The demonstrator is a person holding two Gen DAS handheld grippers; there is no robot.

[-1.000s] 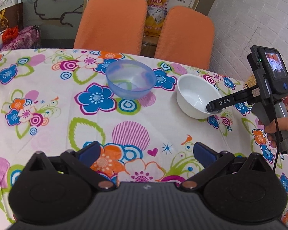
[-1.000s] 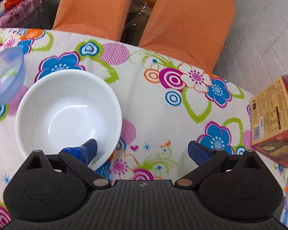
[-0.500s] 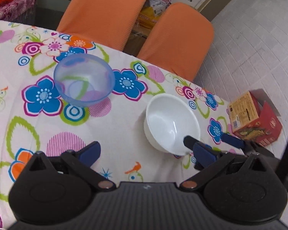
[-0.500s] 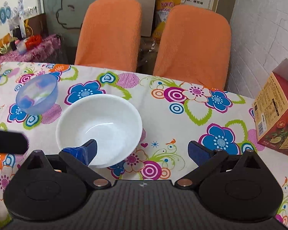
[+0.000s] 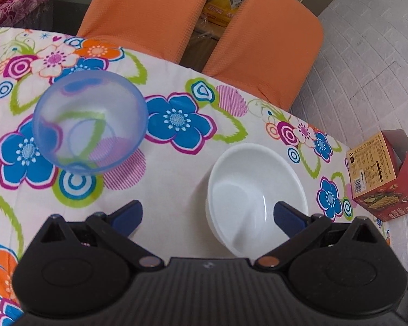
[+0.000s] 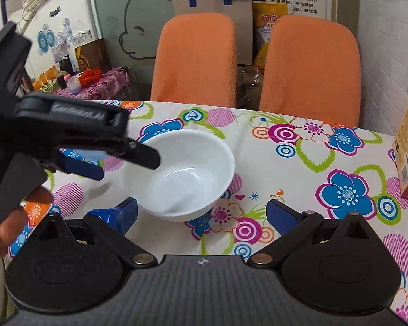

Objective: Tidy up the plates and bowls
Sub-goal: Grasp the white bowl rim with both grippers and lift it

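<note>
Left gripper spread wide, holding nothing, right finger over the white bowl, left finger outside its rim, right gripper wide open and empty beside it, blue translucent bowl apart on floral tablecloth.

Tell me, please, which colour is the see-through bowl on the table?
Pale blue. The see-through bowl shows best in the left wrist view.

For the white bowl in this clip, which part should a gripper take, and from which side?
Probably the rim of the white bowl, one finger inside and one outside the wall. It stands upright and empty, too wide to span, and its smooth sloping sides offer little else. The left gripper is open with its right finger over the near edge, so coming down from above on the near side looks simplest.
</note>
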